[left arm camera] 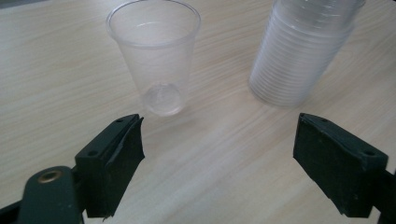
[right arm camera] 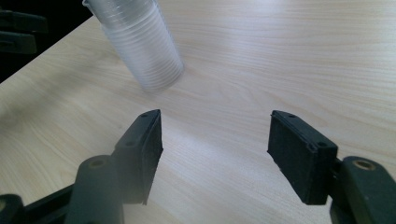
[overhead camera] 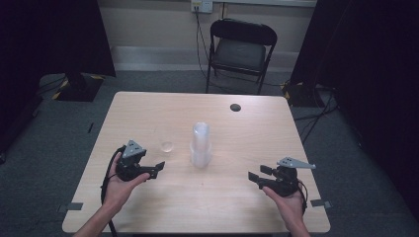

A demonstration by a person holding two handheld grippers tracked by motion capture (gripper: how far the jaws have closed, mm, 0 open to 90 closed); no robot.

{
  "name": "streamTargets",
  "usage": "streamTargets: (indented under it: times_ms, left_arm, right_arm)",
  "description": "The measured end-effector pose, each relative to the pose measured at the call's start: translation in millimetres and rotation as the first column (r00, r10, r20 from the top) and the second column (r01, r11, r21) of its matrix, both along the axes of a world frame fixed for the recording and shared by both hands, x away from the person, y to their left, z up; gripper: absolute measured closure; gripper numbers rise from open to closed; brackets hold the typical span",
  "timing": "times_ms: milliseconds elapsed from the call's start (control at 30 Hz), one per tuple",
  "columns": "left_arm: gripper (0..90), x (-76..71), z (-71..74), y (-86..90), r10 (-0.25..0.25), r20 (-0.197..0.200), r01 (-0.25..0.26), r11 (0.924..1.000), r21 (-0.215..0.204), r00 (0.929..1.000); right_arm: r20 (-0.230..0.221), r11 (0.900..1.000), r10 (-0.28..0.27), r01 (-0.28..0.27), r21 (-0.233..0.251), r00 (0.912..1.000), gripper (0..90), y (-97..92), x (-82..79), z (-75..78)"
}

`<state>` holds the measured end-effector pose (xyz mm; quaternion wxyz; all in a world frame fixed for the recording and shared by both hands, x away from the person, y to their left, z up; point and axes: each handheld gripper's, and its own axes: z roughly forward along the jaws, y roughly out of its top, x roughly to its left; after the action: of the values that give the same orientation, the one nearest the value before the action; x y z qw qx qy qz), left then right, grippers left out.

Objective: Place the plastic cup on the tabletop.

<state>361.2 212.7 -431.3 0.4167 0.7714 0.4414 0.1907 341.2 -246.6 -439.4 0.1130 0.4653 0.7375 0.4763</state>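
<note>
A tall stack of clear plastic cups (overhead camera: pixel 201 144) stands upside down near the middle of the wooden table (overhead camera: pixel 148 106). One single clear cup (overhead camera: pixel 167 146) stands upright just left of it. My left gripper (overhead camera: pixel 157 168) sits open a short way in front of the single cup (left arm camera: pixel 155 56), with the stack (left arm camera: pixel 301 51) off to its right. My right gripper (overhead camera: pixel 257 176) is open too, empty, with the stack (right arm camera: pixel 142 44) ahead and to its left. Neither gripper touches a cup.
A dark round hole (overhead camera: pixel 235 107) marks the far side of the table. A black folding chair (overhead camera: pixel 238 49) stands behind the table, with cables on the grey floor. Dark curtains hang at both sides.
</note>
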Motion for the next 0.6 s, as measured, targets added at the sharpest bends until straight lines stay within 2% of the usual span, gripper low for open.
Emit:
streamTargets:
  times_ms: [33, 100, 233, 333, 367, 467, 567, 600]
  left_arm:
    - [15.7, -5.1, -0.6, -1.6, 0.004, -0.007, -0.004, 1.0000, 0.006, 1.0000]
    - [15.7, -12.8, -1.5, -2.0, -0.036, 0.001, 0.036, 0.9989, 0.029, 0.9993]
    - [15.7, -28.4, -5.7, -3.3, -0.075, -0.020, 0.076, 0.9963, 0.040, 0.9970]
    - [15.7, -38.1, -13.0, -2.2, -0.095, -0.023, 0.095, 0.9952, 0.022, 0.9952]
    - [15.8, -40.5, -17.3, -1.5, -0.102, -0.027, 0.103, 0.9937, 0.043, 0.9944]
    - [16.1, -44.7, -22.3, 0.6, -0.107, -0.048, 0.108, 0.9939, 0.019, 0.9931]
    - [16.1, -42.7, -25.2, 1.4, -0.120, -0.057, 0.121, 0.9923, 0.026, 0.9912]
    - [16.1, -42.2, -26.0, 1.2, -0.109, -0.065, 0.111, 0.9934, 0.028, 0.9919]
  right_arm:
    - [0.001, 1.0000, -0.001, 0.001, -0.001, 1.0000, 35.2, -0.2, -0.1, 0.0]
    - [0.004, 1.0000, -0.001, 0.001, -0.002, 1.0000, 35.2, -1.1, -0.1, -0.1]
    - [0.003, 1.0000, -0.007, 0.007, -0.005, 1.0000, 35.2, -2.6, -0.1, -0.6]
    - [0.002, 0.9999, -0.008, 0.008, -0.006, 1.0000, 35.1, -3.1, -0.5, -1.1]
    - [0.002, 0.9999, -0.010, 0.010, -0.008, 0.9999, 35.1, -3.1, -0.4, -1.6]
    - [0.005, 0.9996, -0.013, 0.013, -0.024, 0.9999, 34.5, -2.7, 0.2, -4.1]
    - [0.004, 0.9990, -0.012, 0.012, -0.043, 0.9999, 32.5, -1.9, 1.0, -7.5]
    - [0.002, 0.9988, -0.015, 0.015, -0.047, 0.9999, 31.4, -1.6, 1.6, -9.2]
